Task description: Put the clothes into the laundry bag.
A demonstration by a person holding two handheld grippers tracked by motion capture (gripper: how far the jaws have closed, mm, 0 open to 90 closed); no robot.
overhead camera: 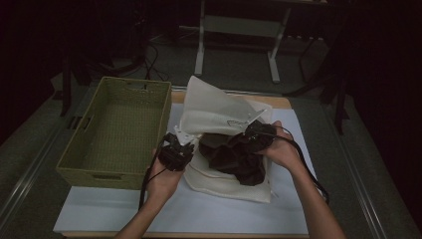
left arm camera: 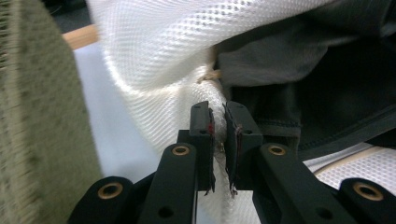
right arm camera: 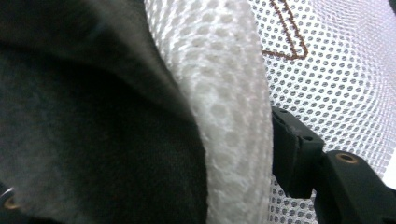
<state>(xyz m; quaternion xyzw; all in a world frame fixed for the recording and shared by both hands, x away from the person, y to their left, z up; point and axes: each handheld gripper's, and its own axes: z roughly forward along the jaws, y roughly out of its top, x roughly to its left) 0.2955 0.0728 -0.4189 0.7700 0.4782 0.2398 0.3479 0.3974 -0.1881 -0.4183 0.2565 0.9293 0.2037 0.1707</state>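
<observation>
Basket beside mesh bag, high view

A woven green basket stands empty just left of the left gripper, its long side running away from the person. It rests partly on a white sheet that covers the table under both grippers. A strip of wooden table edge shows beyond them. Farther off on the dark floor stands a grey metal frame.
</observation>
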